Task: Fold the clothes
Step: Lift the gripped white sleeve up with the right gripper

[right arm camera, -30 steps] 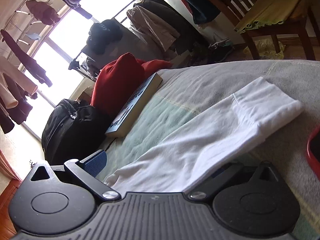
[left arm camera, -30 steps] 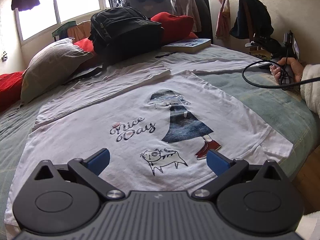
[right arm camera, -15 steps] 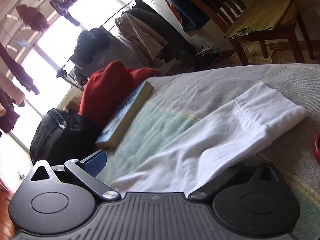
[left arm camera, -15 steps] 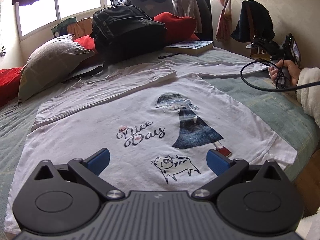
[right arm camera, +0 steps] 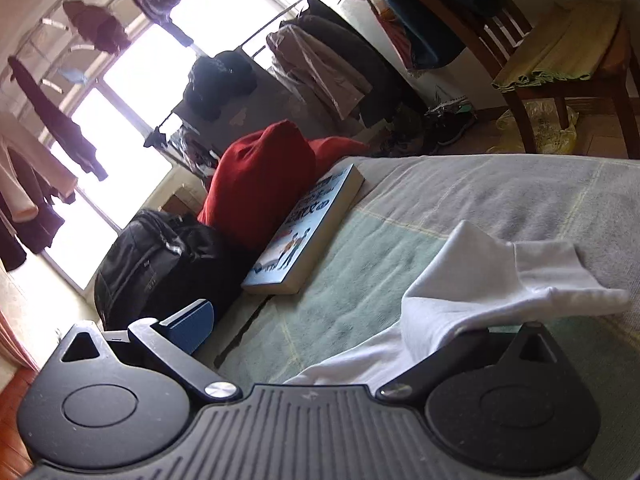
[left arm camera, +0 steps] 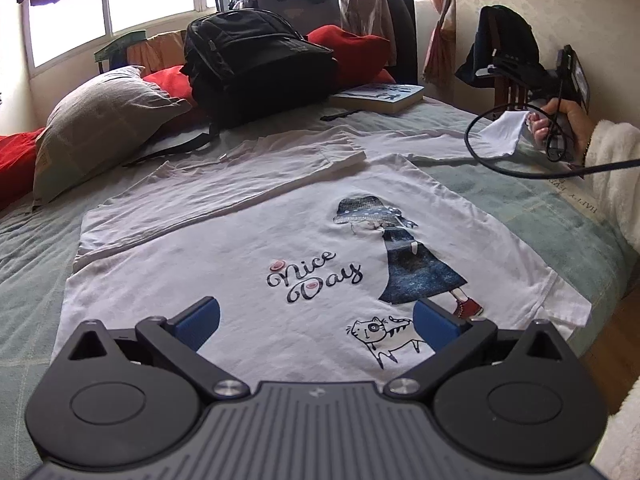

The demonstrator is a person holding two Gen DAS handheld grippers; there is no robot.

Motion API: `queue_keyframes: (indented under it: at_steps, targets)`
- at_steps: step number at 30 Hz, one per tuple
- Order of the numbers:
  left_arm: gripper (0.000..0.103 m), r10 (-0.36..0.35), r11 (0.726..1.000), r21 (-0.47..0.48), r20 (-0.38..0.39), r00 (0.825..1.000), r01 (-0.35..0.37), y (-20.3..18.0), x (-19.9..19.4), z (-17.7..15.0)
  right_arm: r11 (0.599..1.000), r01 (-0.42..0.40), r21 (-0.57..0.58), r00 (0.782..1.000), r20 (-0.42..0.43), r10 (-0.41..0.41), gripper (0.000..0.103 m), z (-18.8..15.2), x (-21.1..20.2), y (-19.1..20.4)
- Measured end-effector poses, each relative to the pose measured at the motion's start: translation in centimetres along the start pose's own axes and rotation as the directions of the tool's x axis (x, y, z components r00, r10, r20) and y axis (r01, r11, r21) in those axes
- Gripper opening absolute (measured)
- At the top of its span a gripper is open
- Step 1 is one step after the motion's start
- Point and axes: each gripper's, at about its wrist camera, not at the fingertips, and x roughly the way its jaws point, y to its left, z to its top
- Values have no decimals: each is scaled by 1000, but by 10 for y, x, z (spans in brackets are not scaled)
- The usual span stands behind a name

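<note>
1. A white cotton long-sleeved T-shirt [left arm camera: 280, 240] lies face up on a bed with a pale green and grey checked cover [left arm camera: 532, 200]. Its front carries a printed girl in a dark blue dress, a small line-drawn cat and the looping script "Nice Day".
2. One sleeve is folded across the upper body as a flat, slightly wrinkled band. The other sleeve [right arm camera: 500, 280] is lifted off the cover, its ribbed cuff hanging free past the right gripper.
3. The left gripper [left arm camera: 316, 320] hovers over the shirt's lower hem, its two blue-padded black fingers spread wide with nothing between them.
4. The right gripper [right arm camera: 340, 320] has one blue-padded finger [right arm camera: 188, 324] standing clear at the left; the soft sleeve fabric drapes over the other finger and hides it. The fingers appear apart, but whether the cloth is pinched cannot be told.
5. At the head of the bed sit a bulky black nylon backpack [left arm camera: 256, 60], a rounded red fabric cushion [left arm camera: 352, 48], a thick blue-covered paperback book [left arm camera: 380, 96] and a grey-beige crumpled pillow [left arm camera: 100, 124].
</note>
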Motion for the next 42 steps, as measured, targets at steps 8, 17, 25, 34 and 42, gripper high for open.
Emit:
queue_keyframes:
  at_steps: [8, 17, 25, 34, 42]
  targets:
    - [102, -59, 998, 2, -13, 998, 59, 24, -17, 1, 998, -15, -64, 998, -60, 11, 103, -15, 18, 62]
    - [102, -30, 999, -44, 7, 1000, 31, 55, -32, -13, 991, -41, -126, 993, -114, 27, 103, -38, 43, 122]
    - [102, -36, 998, -54, -12, 999, 35, 68, -38, -25, 979, -100, -178, 983, -172, 69, 103, -66, 65, 175]
    - [102, -48, 994, -100, -20, 999, 45, 72, -40, -36, 966, -159, -204, 961, -255, 105, 103, -105, 87, 217]
    - [102, -53, 992, -116, -35, 998, 49, 73, -39, -38, 941, -250, -230, 933, -317, 170, 103, -142, 99, 257]
